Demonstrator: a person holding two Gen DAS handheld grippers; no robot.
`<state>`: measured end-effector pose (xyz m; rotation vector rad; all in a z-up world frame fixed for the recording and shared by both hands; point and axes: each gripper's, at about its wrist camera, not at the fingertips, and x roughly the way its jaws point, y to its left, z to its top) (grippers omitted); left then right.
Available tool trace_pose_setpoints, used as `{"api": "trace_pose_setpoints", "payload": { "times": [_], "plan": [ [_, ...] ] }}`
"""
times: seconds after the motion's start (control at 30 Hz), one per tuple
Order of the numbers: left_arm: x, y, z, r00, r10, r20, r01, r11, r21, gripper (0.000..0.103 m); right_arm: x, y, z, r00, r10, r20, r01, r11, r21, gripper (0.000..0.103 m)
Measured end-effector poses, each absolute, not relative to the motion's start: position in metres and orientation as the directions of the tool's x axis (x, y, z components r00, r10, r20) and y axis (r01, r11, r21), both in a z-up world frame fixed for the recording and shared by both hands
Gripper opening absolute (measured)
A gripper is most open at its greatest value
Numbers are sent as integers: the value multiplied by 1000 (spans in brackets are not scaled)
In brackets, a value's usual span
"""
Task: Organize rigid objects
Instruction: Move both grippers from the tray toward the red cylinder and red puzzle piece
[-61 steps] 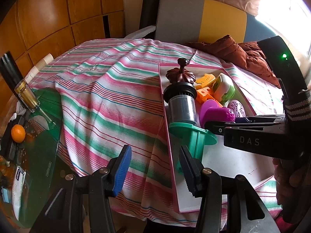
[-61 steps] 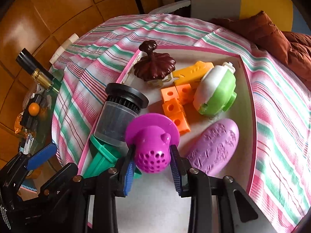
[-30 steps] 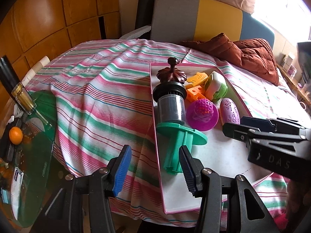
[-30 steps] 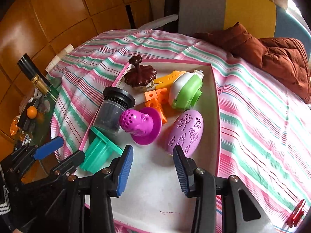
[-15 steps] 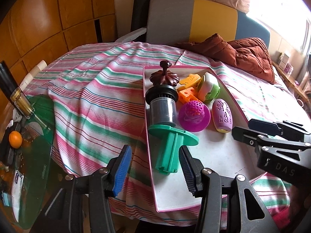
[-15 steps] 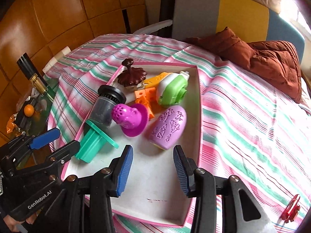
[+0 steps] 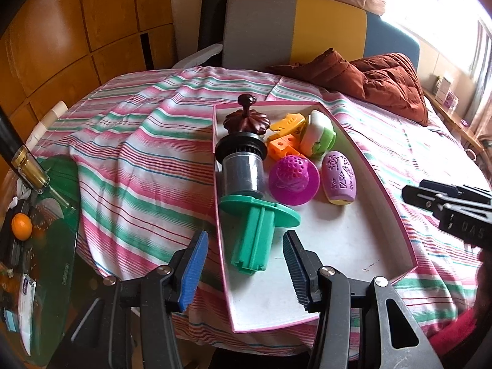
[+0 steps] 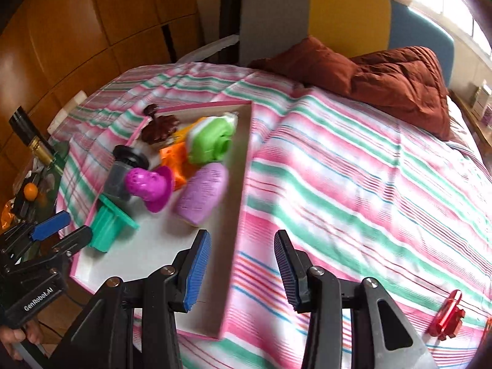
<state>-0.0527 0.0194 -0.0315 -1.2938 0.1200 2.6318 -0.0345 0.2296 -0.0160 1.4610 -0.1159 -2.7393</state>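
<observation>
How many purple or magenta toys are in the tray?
2: the magenta perforated toy sits mid-tray beside the dark canister; the lilac oval lies to its right. Others may be hidden.

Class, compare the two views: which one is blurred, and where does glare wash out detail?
Right wrist view: motion blur smears the tray toys, like the green-and-white toy; window glare at top right. Left wrist view: sharp, the purple egg pattern readable; window blown out; fisheye bends the edges.

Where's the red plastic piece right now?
In the right wrist view, the red piece lies on the striped bedspread at lower right, outside the pink tray, beyond the open right gripper.
</observation>
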Motion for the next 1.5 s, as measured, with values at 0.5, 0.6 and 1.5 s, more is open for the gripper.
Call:
{"api": "trace_pose_setpoints", "payload": {
  "times": [0.5,0.6,1.5],
  "plan": [
    [-51,61,-21,-590,215,-778,-326,-945,-14,51,11,391,6,-570,109,-814,-363,-923,131,43],
    [-50,75,-18,-584,240,-775,-364,-931,-14,52,30,435,10,-560,184,-808,-486,-862,141,43],
    [-7,366,-36,-159,564,-810,-875,-461,-150,53,103,548,-16,-643,236,-728,-724,-498,478,47]
  ]
}}
